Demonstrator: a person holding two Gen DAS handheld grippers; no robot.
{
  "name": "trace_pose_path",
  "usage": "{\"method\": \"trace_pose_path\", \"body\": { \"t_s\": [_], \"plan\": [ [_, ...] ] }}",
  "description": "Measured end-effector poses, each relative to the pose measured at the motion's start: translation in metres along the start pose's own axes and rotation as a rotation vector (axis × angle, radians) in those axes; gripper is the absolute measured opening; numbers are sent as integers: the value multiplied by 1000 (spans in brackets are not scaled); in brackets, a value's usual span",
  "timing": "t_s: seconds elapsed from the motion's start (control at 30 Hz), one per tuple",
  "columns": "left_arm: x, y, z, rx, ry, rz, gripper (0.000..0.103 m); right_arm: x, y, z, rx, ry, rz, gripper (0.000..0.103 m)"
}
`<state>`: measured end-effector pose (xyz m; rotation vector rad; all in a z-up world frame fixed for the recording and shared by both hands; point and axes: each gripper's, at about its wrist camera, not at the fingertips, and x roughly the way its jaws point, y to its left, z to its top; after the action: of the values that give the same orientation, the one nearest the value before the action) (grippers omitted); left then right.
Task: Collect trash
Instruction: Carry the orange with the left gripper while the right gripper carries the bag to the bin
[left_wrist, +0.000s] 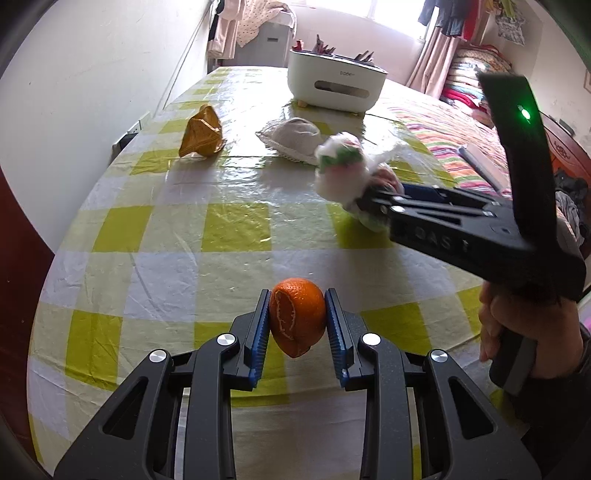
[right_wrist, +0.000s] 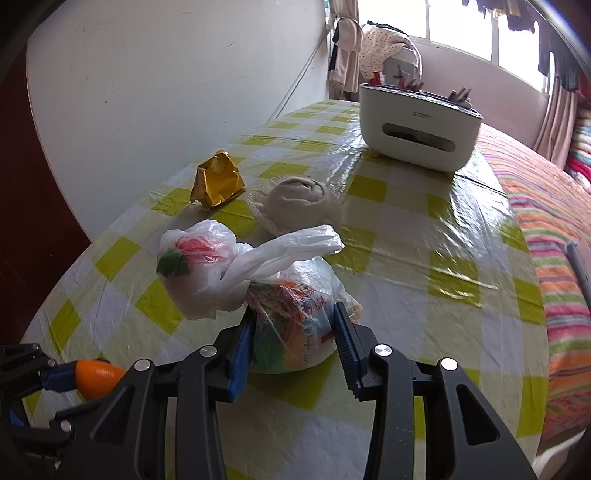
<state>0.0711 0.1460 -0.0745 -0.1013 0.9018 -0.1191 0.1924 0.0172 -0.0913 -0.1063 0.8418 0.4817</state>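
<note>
L gripper (left_wrist: 297, 325) jaws clamped on orange peel (left_wrist: 295, 317), held above near edge of checked tablecloth (left_wrist: 236, 229). R gripper (right_wrist: 293, 339) jaws closed on white plastic trash bag (right_wrist: 288, 295), mid-table. Gold wrapper (right_wrist: 218, 182) & grey cloth (right_wrist: 295, 201) farther back, white box (right_wrist: 417, 133) at far end.

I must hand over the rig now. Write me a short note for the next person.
Left gripper: shut on the orange peel, held above the table.
Right gripper: shut on the plastic bag of trash, also lifted.
Still on the table: gold wrapper and crumpled cloth, near the white box.
Left to do: dispose of both held items, then collect the wrapper.
</note>
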Motion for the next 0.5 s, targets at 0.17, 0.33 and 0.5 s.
{"method": "trace_pose_path", "body": {
  "t_s": [0.17, 0.33, 0.5],
  "plan": [
    [0, -13, 0, 30, -10, 2, 28, -15, -14, -13, 53, -9, -12, 40],
    [1, -20, 1, 48, -11, -7, 28, -29, -26, -26, 82, -20, -42, 40],
    [3, -29, 1, 66, -15, -17, 28, -45, -34, -39, 80, -31, -82, 40]
  ]
}}
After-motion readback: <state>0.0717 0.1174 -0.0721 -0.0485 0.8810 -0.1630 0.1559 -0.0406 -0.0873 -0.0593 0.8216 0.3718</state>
